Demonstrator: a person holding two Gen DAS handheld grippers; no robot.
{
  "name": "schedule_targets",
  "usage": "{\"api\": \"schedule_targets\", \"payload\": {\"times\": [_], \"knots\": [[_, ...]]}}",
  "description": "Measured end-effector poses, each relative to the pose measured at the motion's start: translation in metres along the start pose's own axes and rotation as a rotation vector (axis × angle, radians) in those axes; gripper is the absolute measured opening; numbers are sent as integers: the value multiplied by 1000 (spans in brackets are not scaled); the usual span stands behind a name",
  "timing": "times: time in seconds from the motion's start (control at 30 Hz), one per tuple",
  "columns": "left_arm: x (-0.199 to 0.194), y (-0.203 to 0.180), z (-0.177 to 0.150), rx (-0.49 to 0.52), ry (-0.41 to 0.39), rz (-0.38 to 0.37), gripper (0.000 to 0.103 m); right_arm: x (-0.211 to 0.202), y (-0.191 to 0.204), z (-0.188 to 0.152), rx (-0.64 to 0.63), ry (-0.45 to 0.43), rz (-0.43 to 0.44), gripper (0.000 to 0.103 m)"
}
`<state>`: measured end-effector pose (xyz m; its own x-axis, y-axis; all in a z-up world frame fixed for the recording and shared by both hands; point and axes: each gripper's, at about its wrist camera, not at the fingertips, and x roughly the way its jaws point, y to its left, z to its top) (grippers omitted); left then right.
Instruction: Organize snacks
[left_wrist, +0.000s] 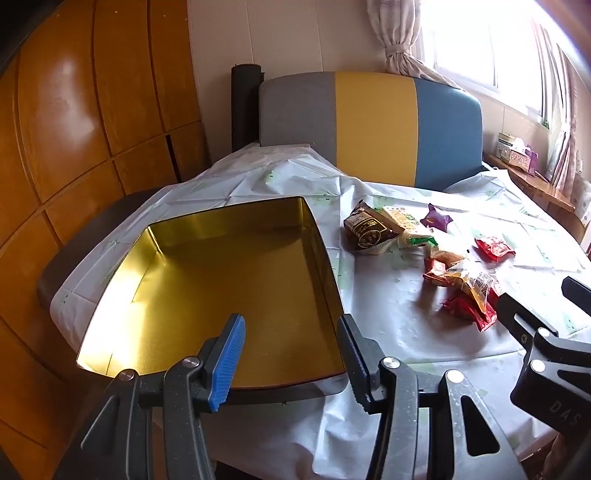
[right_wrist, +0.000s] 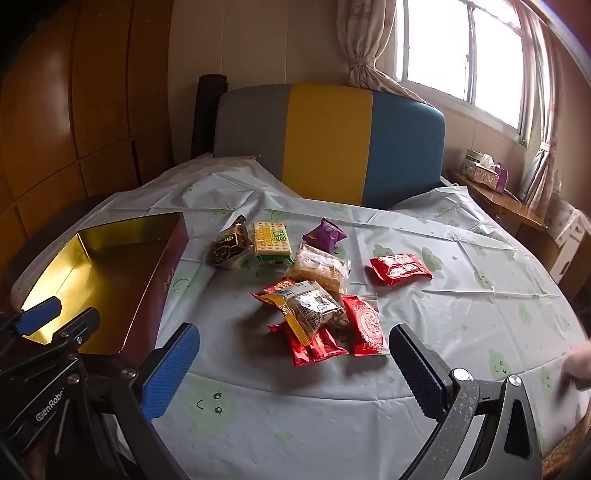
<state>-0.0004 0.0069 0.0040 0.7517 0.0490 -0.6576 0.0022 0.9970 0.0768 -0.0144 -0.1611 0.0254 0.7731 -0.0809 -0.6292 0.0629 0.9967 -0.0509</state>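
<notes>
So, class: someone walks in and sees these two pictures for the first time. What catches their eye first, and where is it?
Probably the open gold-lined tin at the table's left, empty and glowing. Next, the bright snack packets scattered to its right on the pale tablecloth, red ones nearest. Behind the table stands a chair back striped grey, yellow and blue.

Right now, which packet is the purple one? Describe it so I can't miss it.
Start from the gold tin and follow the snack pile away from it. The purple packet lies at the far edge, just beyond the cracker pack. It is the only purple wrapper there.
</notes>
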Motion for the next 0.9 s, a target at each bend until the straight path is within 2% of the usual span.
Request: {"api": "schedule_targets", "payload": {"times": [0.9], "knots": [[-3, -3, -3, 2, -5, -3, 53, -3, -12, 4, 17, -18, -18, 103]]}}
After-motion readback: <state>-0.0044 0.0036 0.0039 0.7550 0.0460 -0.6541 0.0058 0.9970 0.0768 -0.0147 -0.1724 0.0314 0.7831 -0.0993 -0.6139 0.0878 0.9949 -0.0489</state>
